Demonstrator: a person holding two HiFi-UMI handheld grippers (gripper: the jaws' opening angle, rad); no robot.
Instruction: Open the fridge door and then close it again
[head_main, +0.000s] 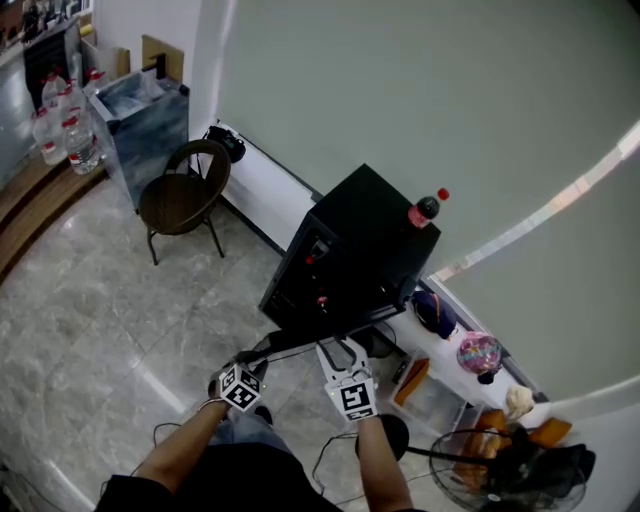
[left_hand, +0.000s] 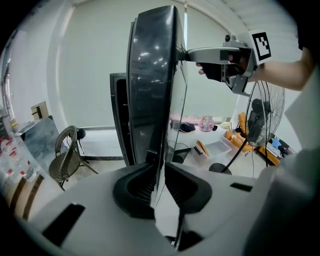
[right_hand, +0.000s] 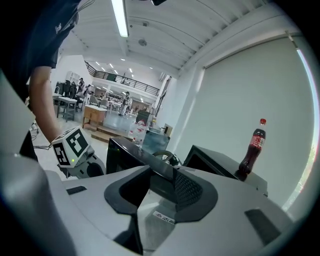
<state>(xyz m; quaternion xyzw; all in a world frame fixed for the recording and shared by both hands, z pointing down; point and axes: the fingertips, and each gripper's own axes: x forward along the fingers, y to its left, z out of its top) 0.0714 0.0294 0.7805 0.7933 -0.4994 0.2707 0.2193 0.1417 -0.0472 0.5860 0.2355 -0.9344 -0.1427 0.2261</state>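
The fridge (head_main: 375, 235), a small black one, stands on the floor (head_main: 90, 310) against the wall, and its door (left_hand: 150, 75) is swung open. In the left gripper view the door shows edge-on and upright, with the dark open body of the fridge behind it to the left.

The left gripper (left_hand: 159, 169) is nearly closed, its two pads pinching the thin free edge of the door low down. The right gripper (right_hand: 162, 172) is higher up. The door's top edge fills the gap between its jaws, which are set wider and close on it from both sides. From the head view both grippers are side by side at the near edge of the door, held by the person's hands.

A cola bottle (head_main: 425, 210) with a red cap stands upright on top of the fridge, near its back corner. A chair (head_main: 183, 195) sits well apart to the left by the wall, and a fan (left_hand: 257, 120) stands on the floor to the right
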